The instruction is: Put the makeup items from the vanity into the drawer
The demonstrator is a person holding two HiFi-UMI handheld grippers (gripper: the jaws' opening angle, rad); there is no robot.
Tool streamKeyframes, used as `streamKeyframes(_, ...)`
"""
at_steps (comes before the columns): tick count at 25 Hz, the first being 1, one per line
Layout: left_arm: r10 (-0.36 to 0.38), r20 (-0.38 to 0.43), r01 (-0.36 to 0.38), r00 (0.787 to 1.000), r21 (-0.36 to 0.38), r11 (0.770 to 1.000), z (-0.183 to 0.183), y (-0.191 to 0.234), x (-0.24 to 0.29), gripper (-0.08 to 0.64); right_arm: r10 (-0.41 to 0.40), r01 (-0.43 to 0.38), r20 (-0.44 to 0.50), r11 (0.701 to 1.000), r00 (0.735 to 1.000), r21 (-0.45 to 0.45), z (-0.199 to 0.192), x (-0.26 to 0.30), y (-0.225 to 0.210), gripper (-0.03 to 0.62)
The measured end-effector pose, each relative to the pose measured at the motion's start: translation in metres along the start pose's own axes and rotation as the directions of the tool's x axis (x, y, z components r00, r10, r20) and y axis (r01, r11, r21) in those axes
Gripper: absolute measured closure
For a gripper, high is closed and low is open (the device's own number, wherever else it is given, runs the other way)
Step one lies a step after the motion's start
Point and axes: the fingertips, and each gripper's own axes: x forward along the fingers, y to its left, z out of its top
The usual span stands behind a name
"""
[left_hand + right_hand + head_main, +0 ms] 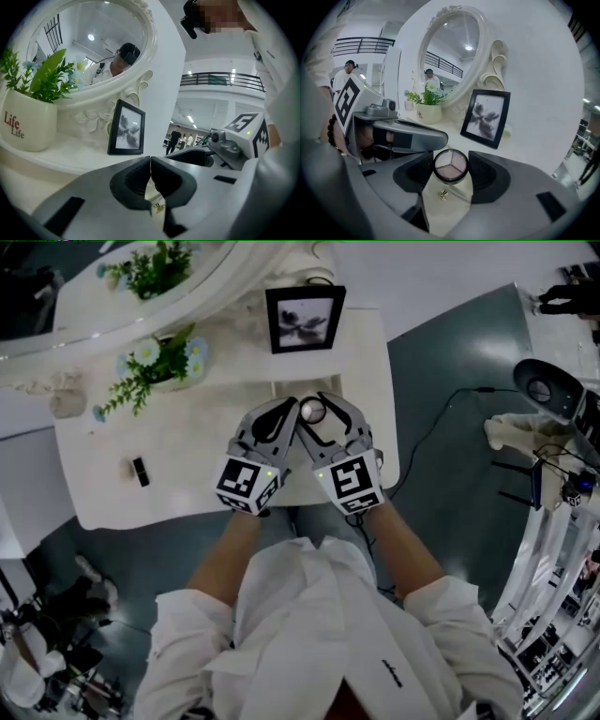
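Note:
My right gripper is shut on a round eyeshadow compact with three pale shades; it sits upright between the pads. In the head view this compact is held over the front middle of the white vanity. My left gripper is shut with nothing between its jaws, and it lies close beside the right gripper, tips nearly touching. Below both sets of jaws shows a small gold drawer knob. A small black makeup stick lies on the vanity's left front.
A black picture frame stands at the back of the vanity, just beyond the grippers. A white pot with a green plant sits at the back left under an oval mirror. Cables and equipment stand on the floor to the right.

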Motion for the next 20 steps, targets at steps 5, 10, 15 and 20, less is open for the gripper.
streamKeyframes(5, 0.029, -0.014, -0.029, 0.999, 0.004, 1.000, -0.001, 0.007, 0.008, 0.534, 0.005, -0.005, -0.007, 1.000, 1.000, -0.002, -0.004, 0.006, -0.011, 0.344)
streamKeyframes(10, 0.038, -0.016, -0.038, 0.999, -0.004, 0.999, -0.003, 0.010, 0.011, 0.534, 0.008, -0.008, -0.021, 1.000, 1.000, -0.020, -0.008, 0.012, -0.016, 0.344)
streamKeyframes(15, 0.040, -0.015, -0.040, 0.999, -0.012, 0.999, -0.003, 0.010, 0.013, 0.534, 0.000, -0.003, -0.045, 0.999, 0.999, -0.054, -0.014, 0.018, -0.017, 0.344)
streamKeyframes(20, 0.046, -0.013, -0.046, 0.999, -0.028, 0.999, -0.005, 0.013, 0.012, 0.534, 0.000, -0.005, -0.067, 0.998, 0.998, -0.069, -0.021, 0.022, -0.017, 0.342)
